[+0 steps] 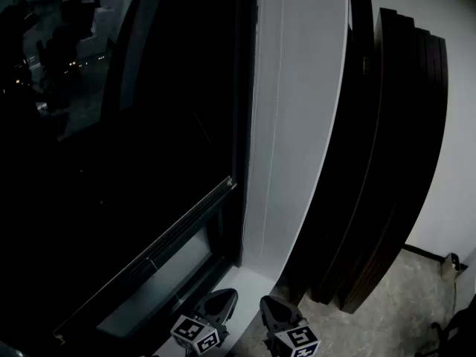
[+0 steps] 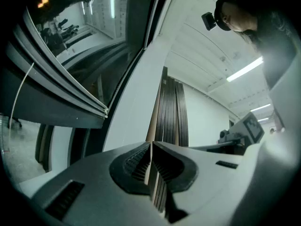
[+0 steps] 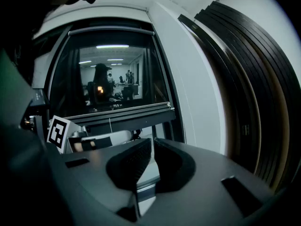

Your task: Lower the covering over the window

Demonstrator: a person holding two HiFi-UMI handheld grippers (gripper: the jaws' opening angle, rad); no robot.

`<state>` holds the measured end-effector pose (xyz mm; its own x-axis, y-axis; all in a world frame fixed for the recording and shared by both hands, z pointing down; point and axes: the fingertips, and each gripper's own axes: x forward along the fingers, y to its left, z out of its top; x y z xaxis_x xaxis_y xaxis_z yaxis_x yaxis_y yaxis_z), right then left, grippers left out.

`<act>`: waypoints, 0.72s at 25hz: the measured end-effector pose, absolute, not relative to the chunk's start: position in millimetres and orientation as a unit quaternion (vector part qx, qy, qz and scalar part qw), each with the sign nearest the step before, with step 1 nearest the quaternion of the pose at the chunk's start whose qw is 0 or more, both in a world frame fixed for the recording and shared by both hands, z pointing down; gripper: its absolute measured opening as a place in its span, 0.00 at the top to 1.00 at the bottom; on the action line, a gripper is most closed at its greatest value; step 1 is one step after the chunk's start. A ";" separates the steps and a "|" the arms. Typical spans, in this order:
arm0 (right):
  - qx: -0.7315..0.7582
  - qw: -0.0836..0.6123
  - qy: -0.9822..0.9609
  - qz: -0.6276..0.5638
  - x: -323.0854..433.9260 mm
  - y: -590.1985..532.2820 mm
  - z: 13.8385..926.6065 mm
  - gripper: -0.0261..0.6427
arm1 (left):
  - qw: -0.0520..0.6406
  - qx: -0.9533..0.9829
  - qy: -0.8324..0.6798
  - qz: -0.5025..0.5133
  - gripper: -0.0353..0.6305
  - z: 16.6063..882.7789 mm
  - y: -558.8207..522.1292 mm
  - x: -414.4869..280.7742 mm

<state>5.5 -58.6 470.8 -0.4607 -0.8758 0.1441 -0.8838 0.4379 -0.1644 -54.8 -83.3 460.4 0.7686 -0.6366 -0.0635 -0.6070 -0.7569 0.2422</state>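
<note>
The dark window [image 1: 111, 125] fills the left of the head view. The covering's bottom rail [image 1: 163, 236] runs slantwise across it, with a paler strip of pane [image 1: 149, 292] under it. That rail [image 2: 61, 95] and a thin white cord [image 2: 19, 93] also show in the left gripper view, and the rail [image 3: 127, 114] crosses the glass in the right gripper view. My left gripper [image 1: 222, 303] and right gripper [image 1: 274, 309] sit low by the sill, both shut and empty, clear of the rail. The jaws meet with nothing between them at my left gripper [image 2: 151, 149] and my right gripper [image 3: 151, 145].
A white wall pier [image 1: 297, 125] stands right of the window. Several long dark panels [image 1: 379, 162] lean against the wall beyond it. Grey floor [image 1: 401, 311] lies at the lower right, with a small fitting [image 1: 450, 266] by the skirting. The person [image 2: 244, 13] shows overhead.
</note>
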 end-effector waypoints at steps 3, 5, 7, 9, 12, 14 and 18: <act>0.523 0.023 -0.847 0.089 14.9 -88.5 462.7 0.94 | 0.109 0.933 -0.335 -0.068 0.94 464.6 -96.5 -51.4; 0.528 0.015 -0.846 0.075 21.9 -111.5 454.6 0.94 | 0.111 0.934 -0.334 -0.066 0.94 467.8 -103.7 -51.0; 0.531 0.009 -0.845 0.061 28.4 -135.9 442.2 0.94 | 0.111 0.935 -0.331 -0.063 0.94 472.3 -108.6 -50.7; 0.532 0.007 -0.845 0.045 35.2 -164.3 428.7 0.94 | 0.113 0.934 -0.334 -0.056 0.95 476.4 -114.1 -49.9; 0.531 0.009 -0.848 0.014 41.6 -216.3 407.3 0.94 | 0.107 0.932 -0.344 -0.051 0.95 476.6 -131.7 -49.5; 0.522 0.014 -0.853 -0.008 42.1 -250.7 393.5 0.94 | 0.101 0.928 -0.355 -0.051 0.95 472.8 -147.5 -48.9; 0.498 0.023 -0.866 -0.036 43.3 -312.4 370.0 0.87 | 0.085 0.917 -0.385 -0.065 0.94 458.5 -178.9 -44.2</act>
